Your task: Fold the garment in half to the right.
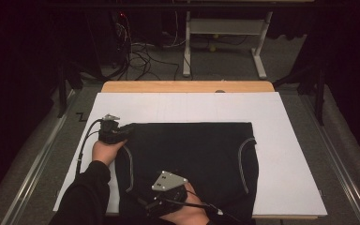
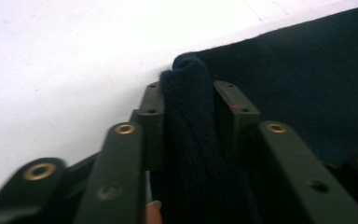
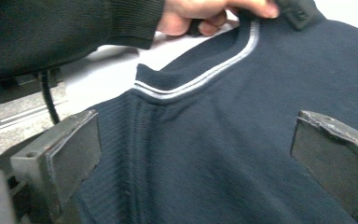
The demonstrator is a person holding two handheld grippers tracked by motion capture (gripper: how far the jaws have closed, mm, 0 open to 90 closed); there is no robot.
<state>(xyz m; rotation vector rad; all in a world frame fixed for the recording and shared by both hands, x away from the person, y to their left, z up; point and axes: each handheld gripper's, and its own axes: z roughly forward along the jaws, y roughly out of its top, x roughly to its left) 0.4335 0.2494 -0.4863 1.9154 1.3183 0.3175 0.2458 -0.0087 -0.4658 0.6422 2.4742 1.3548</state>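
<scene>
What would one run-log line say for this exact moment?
left tongs: shut on dark navy knit sweater corner | right tongs: open over sweater | surface: white board

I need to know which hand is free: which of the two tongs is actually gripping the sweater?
The left tongs: they pinch a sweater fold, while the right tongs are spread open.

A white board (image 1: 281,140) covers the wooden table (image 1: 187,86); beyond stand a white desk frame (image 1: 225,28) and tangled cables (image 1: 140,58)
</scene>
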